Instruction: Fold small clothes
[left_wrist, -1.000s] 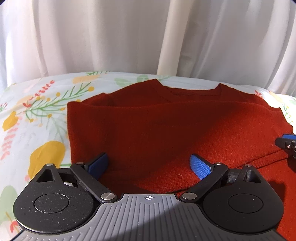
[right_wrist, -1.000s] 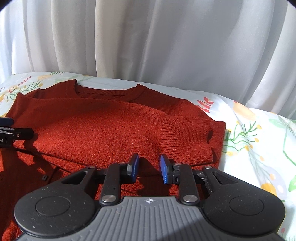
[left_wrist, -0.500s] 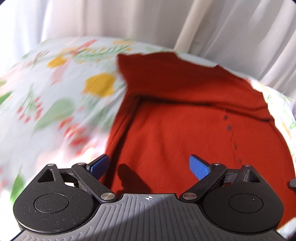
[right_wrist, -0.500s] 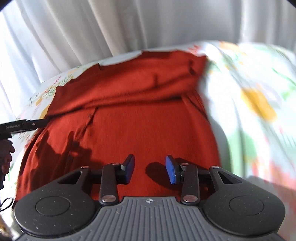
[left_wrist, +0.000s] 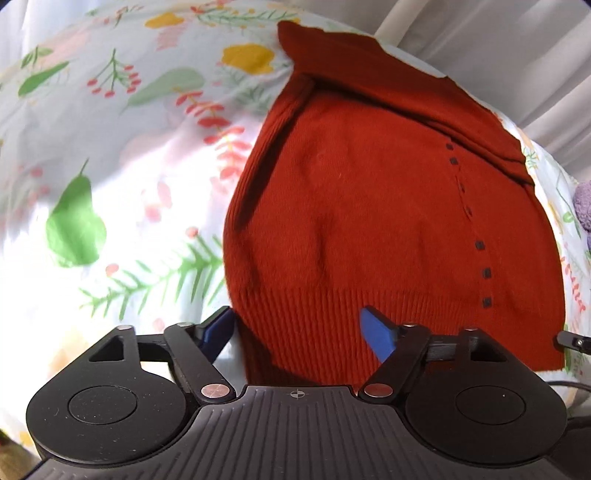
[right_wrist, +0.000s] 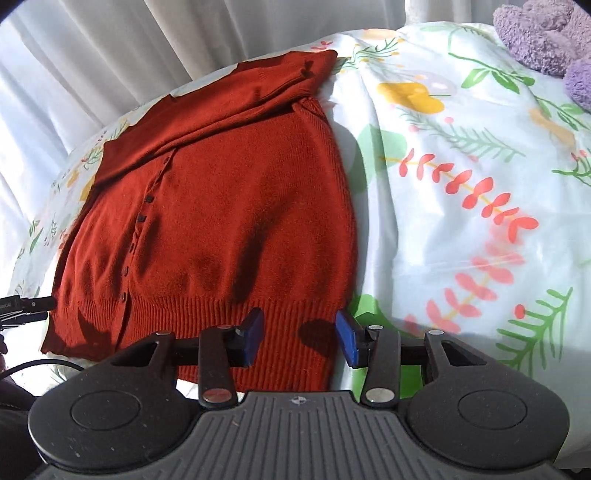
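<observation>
At the near edge of the floral bedsheet (left_wrist: 110, 184), my left gripper (left_wrist: 299, 334) straddles the left hem corner of the rust-red cardigan (left_wrist: 388, 221) — jaws wide, just been closing, pads not pressing. My right gripper (right_wrist: 299, 334) straddles the right corner, jaws half apart, just been opening. Risk: pinching sheet with knit — the fold drags skewed.

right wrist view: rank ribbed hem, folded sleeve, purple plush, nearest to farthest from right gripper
1. Ribbed hem: directly at the right gripper, its corner between the open fingers.
2. Folded sleeve: across the top of the red cardigan, well beyond the hem.
3. Purple plush: far right corner of the floral bedsheet, near the curtain.
</observation>
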